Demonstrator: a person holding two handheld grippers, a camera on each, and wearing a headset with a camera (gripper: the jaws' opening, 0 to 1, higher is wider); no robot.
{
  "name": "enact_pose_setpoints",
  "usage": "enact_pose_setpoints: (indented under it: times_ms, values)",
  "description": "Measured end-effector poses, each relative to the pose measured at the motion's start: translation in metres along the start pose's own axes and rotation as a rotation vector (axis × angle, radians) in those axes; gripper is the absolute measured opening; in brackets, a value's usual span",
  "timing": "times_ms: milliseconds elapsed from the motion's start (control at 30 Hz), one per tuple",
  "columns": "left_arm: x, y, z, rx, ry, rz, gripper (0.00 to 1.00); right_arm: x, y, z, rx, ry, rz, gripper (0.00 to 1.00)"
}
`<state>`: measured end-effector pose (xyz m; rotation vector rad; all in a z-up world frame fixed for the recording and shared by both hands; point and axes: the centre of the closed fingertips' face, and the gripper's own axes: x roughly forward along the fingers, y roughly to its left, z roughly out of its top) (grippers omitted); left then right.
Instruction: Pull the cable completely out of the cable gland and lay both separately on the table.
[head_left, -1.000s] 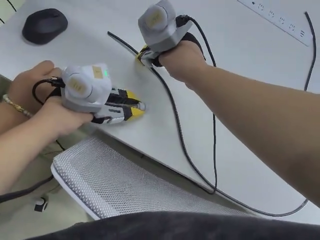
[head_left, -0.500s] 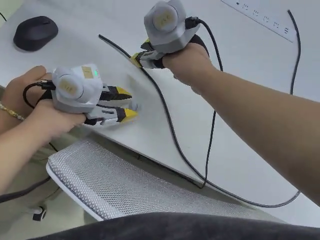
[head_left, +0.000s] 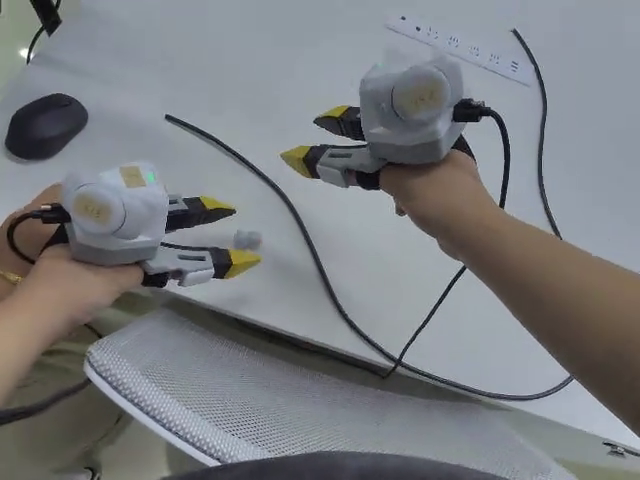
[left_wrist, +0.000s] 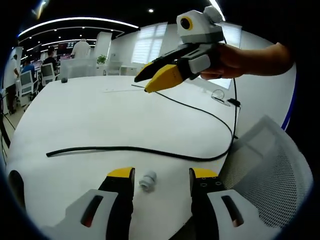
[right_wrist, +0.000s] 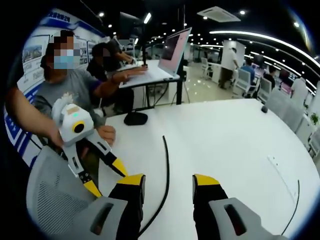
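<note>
Far left on the table (head_left: 120, 60) sits a dark mouse (head_left: 45, 125), well apart from the work. Next comes your left claw (left_wrist: 162, 174): its jaws stand wide and grip nothing. The small white cable gland (left_wrist: 147, 180) lies on the table between the two yellow tips, nearer the left one, and it appears to touch neither. It rests close to the table's near edge, above the mesh chair back (head_left: 300, 400).

Beyond the gland, with bare table between them, the black cable (left_wrist: 125, 148) runs across the surface, one free end pointing toward the mouse. Nothing is threaded on it.

Further right, your right claw (head_left: 315, 138) hovers above the table and the cable with its jaws wide apart and empty. Behind it a white power strip (head_left: 460, 45) lies along the far side.

Judged from this, the pull-out is done and both parts lie separately — you are at the closing step. The next move calls for drawing the left claw straight back with its jaws kept wide, so neither tip nudges the gland toward the edge — it looks light enough to roll.
</note>
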<state>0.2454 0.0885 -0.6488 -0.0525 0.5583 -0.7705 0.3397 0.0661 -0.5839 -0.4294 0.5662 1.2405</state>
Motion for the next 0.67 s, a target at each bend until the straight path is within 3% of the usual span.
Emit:
enact_pose_setpoints:
  times_ms: [100,200,267,367,467,500,600,667]
  values:
    - [-0.004,-0.004,0.005,-0.003,0.004,-0.002,0.48,-0.023,0.007,-0.006,0.037,-0.040,-0.023,0.37]
    - [-0.010,-0.009,0.018,-0.012,-0.015,-0.003,0.53,-0.049,0.015,-0.009,0.069,-0.090,-0.049,0.38]
    - [-0.014,-0.013,0.026,-0.020,-0.035,-0.005,0.57,-0.064,0.019,-0.017,0.079,-0.110,-0.068,0.40]
    - [-0.016,-0.019,0.034,-0.014,-0.041,-0.011,0.61,-0.088,0.027,-0.031,0.151,-0.155,-0.096,0.43]
    - [-0.018,-0.024,0.037,-0.001,-0.038,-0.010,0.63,-0.103,0.034,-0.044,0.168,-0.161,-0.118,0.47]
    - [-0.019,-0.025,0.038,-0.004,-0.039,-0.012,0.64,-0.109,0.041,-0.054,0.201,-0.150,-0.116,0.47]
    - [-0.020,-0.030,0.039,-0.007,-0.038,-0.013,0.65,-0.124,0.054,-0.074,0.188,-0.122,-0.139,0.49]
    - [-0.019,-0.034,0.040,-0.016,-0.041,-0.022,0.66,-0.134,0.058,-0.087,0.224,-0.121,-0.158,0.52]
